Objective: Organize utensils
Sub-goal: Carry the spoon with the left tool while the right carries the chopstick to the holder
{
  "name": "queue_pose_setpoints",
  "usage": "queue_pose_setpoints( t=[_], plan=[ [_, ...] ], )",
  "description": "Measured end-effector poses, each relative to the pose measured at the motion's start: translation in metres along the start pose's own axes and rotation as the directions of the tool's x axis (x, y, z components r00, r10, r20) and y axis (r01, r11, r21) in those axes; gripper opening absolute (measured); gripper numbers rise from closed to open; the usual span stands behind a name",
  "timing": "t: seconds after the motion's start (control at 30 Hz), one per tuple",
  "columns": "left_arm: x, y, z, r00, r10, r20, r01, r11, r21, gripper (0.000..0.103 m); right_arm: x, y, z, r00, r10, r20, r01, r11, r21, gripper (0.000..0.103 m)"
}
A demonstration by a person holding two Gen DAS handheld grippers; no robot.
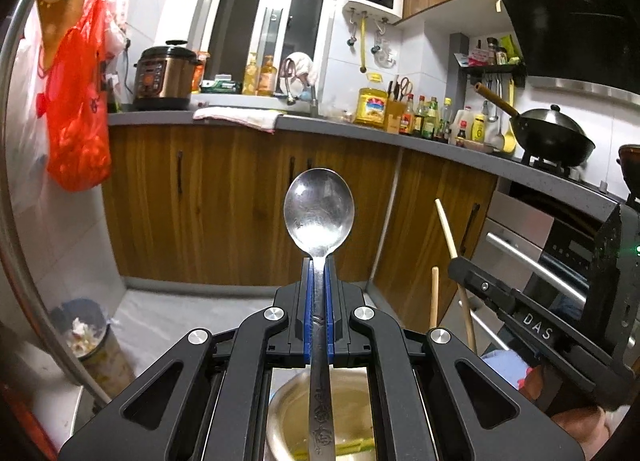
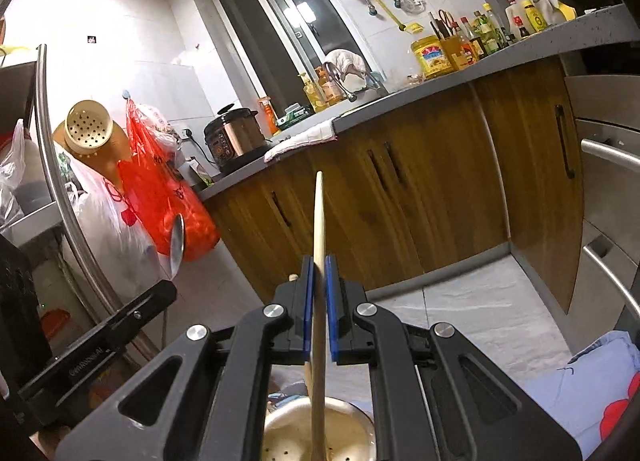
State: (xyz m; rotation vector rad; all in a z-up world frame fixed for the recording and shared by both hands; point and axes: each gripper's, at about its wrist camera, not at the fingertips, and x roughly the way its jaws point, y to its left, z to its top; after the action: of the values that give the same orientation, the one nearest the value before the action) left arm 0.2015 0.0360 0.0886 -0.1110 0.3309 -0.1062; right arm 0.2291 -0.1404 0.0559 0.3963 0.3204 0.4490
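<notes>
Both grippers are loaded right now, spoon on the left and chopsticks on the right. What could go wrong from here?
1. The left gripper pinches the spoon on its thin neck, with the heavy bowl above; it could pivot or slip.
2. The right gripper clamps one chopstick, while a second chopstick sits off to the side and looks loosely caught; it may drop.
3. The grippers are close together, so the utensils could collide over the metal container below.

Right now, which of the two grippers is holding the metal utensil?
The left gripper. It is shut on the steel spoon, bowl pointing up. The right gripper grips a pale wooden chopstick instead.
</notes>
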Motion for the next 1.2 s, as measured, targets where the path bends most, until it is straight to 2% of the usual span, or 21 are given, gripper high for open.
queue_pose_setpoints(
  t=[0.37, 0.63, 0.77, 0.97, 1.2],
  plan=[
    [-0.018, 0.001, -0.016, 1.000, -0.009, -0.030, 0.010, 1.000, 0.021, 0.006, -0.021, -0.007, -0.018, 1.000, 0.009, -0.026, -0.011, 0.998, -0.061, 0.006],
    [-0.025, 0.000, -0.027, 0.997, 0.004, -0.082, -0.001, 0.999, 0.038, 0.006, -0.037, -0.006, -0.033, 0.995, 0.009, -0.096, -0.020, 0.994, -0.112, 0.006],
    [-0.025, 0.000, -0.032, 0.994, 0.019, -0.110, -0.015, 0.999, 0.042, 0.006, -0.039, -0.007, -0.038, 0.990, 0.007, -0.139, -0.022, 0.994, -0.103, 0.006],
    [-0.019, -0.006, -0.040, 0.989, 0.019, -0.149, -0.011, 0.998, 0.060, 0.006, -0.046, -0.007, -0.038, 0.989, 0.002, -0.145, -0.017, 0.995, -0.102, 0.006],
    [-0.018, -0.017, -0.041, 0.987, 0.039, -0.157, -0.021, 0.993, 0.119, 0.006, -0.041, -0.006, -0.035, 0.986, -0.008, -0.164, -0.008, 0.996, -0.093, 0.006]
  ],
)
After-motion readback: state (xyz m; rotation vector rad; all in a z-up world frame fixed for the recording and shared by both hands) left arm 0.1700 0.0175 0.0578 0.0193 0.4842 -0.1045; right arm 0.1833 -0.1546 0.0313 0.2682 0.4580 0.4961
